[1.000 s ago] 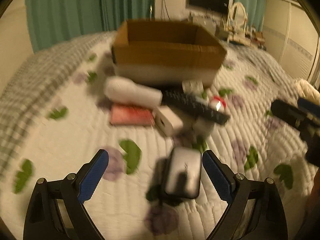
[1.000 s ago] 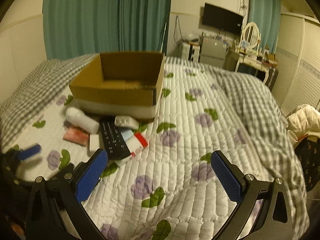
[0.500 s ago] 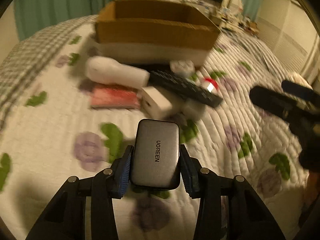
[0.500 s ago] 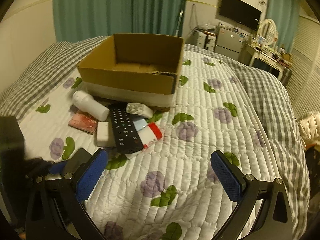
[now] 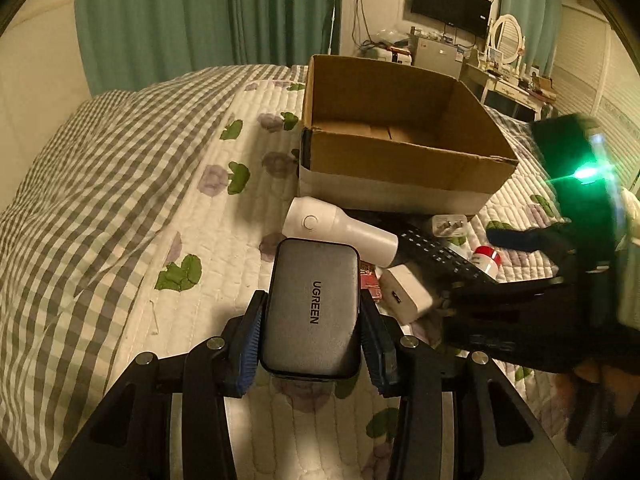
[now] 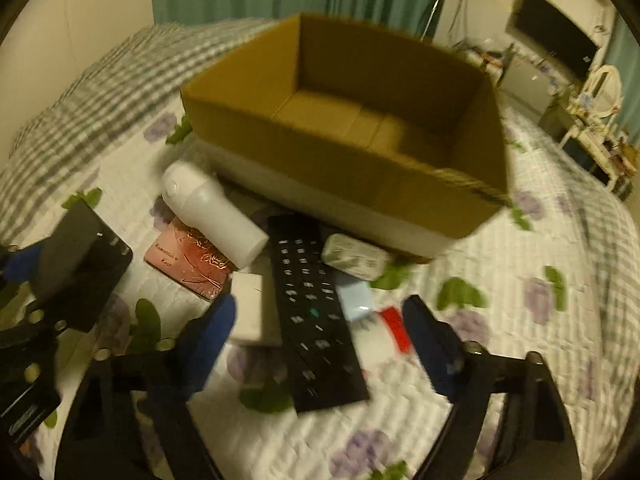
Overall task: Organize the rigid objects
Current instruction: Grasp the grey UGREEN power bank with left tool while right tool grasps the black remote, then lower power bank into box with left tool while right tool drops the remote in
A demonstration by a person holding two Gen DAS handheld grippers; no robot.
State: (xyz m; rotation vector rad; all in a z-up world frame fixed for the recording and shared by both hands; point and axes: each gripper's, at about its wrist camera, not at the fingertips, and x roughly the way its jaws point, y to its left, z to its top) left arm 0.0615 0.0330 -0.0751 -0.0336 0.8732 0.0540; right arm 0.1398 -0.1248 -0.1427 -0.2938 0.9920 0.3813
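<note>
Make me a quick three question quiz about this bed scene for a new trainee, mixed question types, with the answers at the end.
1. True or false: the left gripper is shut on the grey charger.
2. What lies between the right gripper's open fingers? A) the pink card B) the black remote C) the white bottle
3. Fill in: the cardboard box on the bed holds ____.

Key: 1. True. 2. B, the black remote; the white bottle and pink card lie further left. 3. Nothing: it looks empty.
</note>
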